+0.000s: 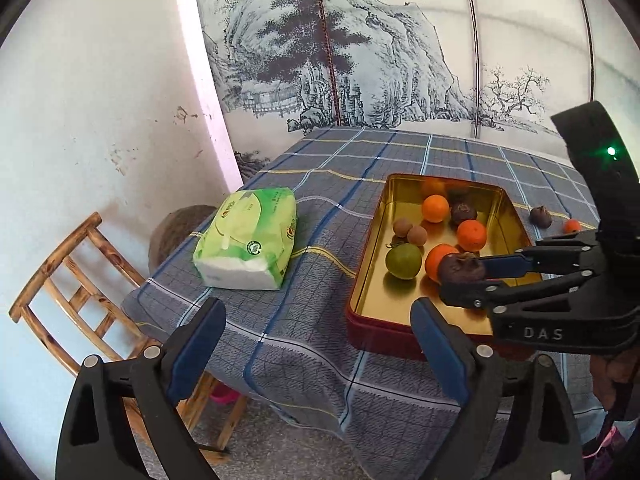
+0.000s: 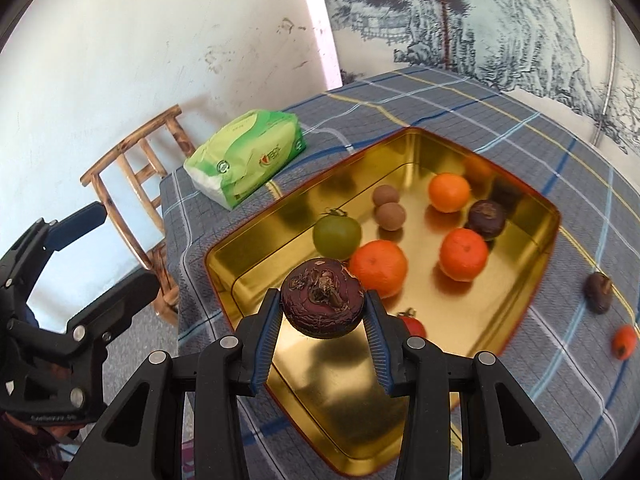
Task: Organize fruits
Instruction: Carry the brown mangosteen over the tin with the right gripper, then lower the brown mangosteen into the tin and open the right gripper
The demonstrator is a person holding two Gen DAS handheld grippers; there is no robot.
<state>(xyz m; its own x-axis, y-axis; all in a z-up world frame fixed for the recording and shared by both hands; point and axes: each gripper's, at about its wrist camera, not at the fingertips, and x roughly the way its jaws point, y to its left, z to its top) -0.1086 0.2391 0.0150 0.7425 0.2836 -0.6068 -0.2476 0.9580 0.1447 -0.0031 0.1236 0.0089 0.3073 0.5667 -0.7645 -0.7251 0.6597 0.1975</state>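
A gold tin tray (image 2: 256, 264) with a red outer wall (image 1: 376, 332) sits on the plaid table. It holds several fruits: oranges (image 2: 463, 254), a green tomato (image 2: 336, 235), two brown longans (image 2: 390, 216), a dark water chestnut (image 2: 487, 219) and a small red tomato (image 2: 413, 325). My right gripper (image 2: 323, 330) is shut on another dark water chestnut (image 2: 322, 303) and holds it above the tray's near end; it also shows in the left wrist view (image 1: 460, 269). My left gripper (image 1: 320, 344) is open and empty at the table's front edge, left of the tray.
A dark water chestnut (image 2: 599, 292) and a small orange fruit (image 2: 624, 342) lie on the cloth right of the tray. A green tissue pack (image 1: 248, 240) lies left of it. A wooden chair (image 1: 72, 280) stands beside the table's left corner.
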